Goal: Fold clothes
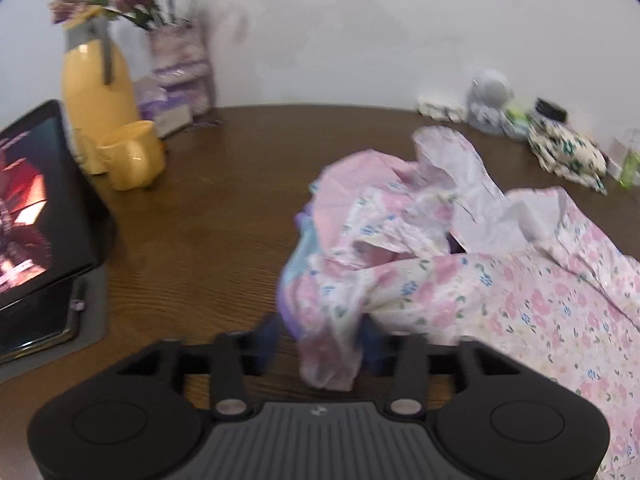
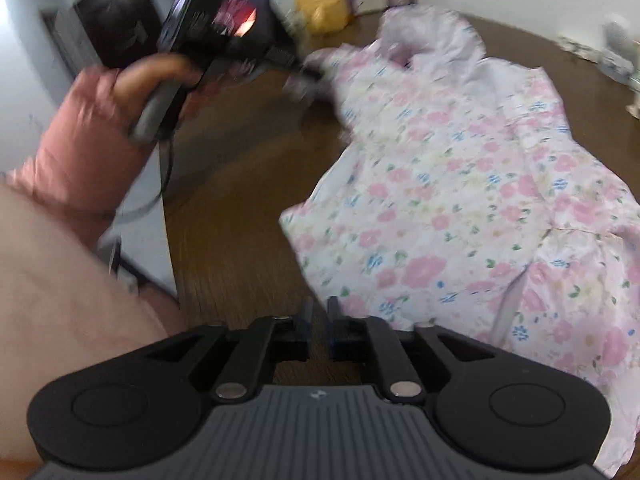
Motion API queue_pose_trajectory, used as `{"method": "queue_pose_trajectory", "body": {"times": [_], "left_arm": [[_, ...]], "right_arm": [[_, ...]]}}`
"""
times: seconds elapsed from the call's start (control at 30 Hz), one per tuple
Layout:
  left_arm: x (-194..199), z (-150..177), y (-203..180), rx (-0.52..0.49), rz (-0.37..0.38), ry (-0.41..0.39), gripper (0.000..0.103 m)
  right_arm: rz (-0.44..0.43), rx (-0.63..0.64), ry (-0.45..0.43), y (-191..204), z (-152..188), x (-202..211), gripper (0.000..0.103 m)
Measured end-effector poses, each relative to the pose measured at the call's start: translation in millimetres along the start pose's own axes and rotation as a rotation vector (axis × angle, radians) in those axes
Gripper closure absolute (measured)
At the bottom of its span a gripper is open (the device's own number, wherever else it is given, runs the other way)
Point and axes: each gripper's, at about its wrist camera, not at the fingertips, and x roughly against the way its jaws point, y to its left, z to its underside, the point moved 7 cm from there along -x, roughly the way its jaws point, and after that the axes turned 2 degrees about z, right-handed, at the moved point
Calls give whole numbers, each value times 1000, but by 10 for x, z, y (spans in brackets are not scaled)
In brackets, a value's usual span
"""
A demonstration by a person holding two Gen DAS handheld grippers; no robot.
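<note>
A dark brown wood-grain table (image 1: 208,216) with a rounded outline carries everything, and it stands against a plain white wall (image 1: 380,32). Along the far edge by the wall, toward the table's left end, stand a yellow jug (image 1: 98,84) with a grey lid, two yellow cups (image 1: 132,156) just in front of it, and a patterned vase (image 1: 182,68) holding purple flowers. A dark tablet (image 1: 36,208) with a lit screen leans at the left edge on a grey stand. At the far right edge lie small white and grey trinkets (image 1: 490,100) and a bunched cloth with green flowers (image 1: 568,156).

The pink floral garment (image 2: 460,200) lies spread over the right half of the table, its pale hood toward the far edge and its hem reaching the near edge. The left side of the table between the tablet and the garment is bare wood.

The left gripper (image 1: 320,340) has its fingers spread, with a bunched fold of the garment hanging between them; blur hides whether the pads press on it. The right gripper (image 2: 318,320) hovers over bare wood at the near edge just beside the hem, fingers almost together with a narrow empty gap. A hand (image 2: 160,76) in a pink sleeve holds the left gripper's handle.
</note>
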Motion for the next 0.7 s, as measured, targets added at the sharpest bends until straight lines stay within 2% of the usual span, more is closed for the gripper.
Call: {"method": "queue_pose_trajectory", "body": {"times": [0.03, 0.07, 0.1, 0.17, 0.23, 0.33, 0.43, 0.53, 0.57, 0.7], "left_arm": [[67, -6, 5, 5, -5, -24, 35], [134, -12, 11, 10, -9, -48, 33], [202, -18, 17, 16, -14, -73, 32], [339, -32, -50, 5, 1, -119, 32], [456, -34, -253, -38, 61, -154, 32], [583, 6, -666, -119, 191, -178, 32], [574, 94, -1110, -201, 291, -157, 32], [449, 271, -1486, -262, 348, -85, 30], [415, 326, -1553, -274, 362, -69, 28], [316, 531, -1770, -316, 406, -25, 24]], "right_arm": [[4, -24, -29, -46, -28, 66, 67], [18, -42, -60, -94, -51, 142, 60], [45, -52, -92, -144, -66, 231, 59], [103, -71, -151, -241, -89, 396, 50], [199, -81, -186, -361, -84, 516, 47], [375, -93, -212, -589, -57, 649, 43], [516, -78, -203, -769, -44, 685, 40], [613, -20, -174, -877, -8, 634, 24], [642, 5, -160, -908, 4, 605, 22], [676, 100, -113, -958, 26, 425, 22]]}}
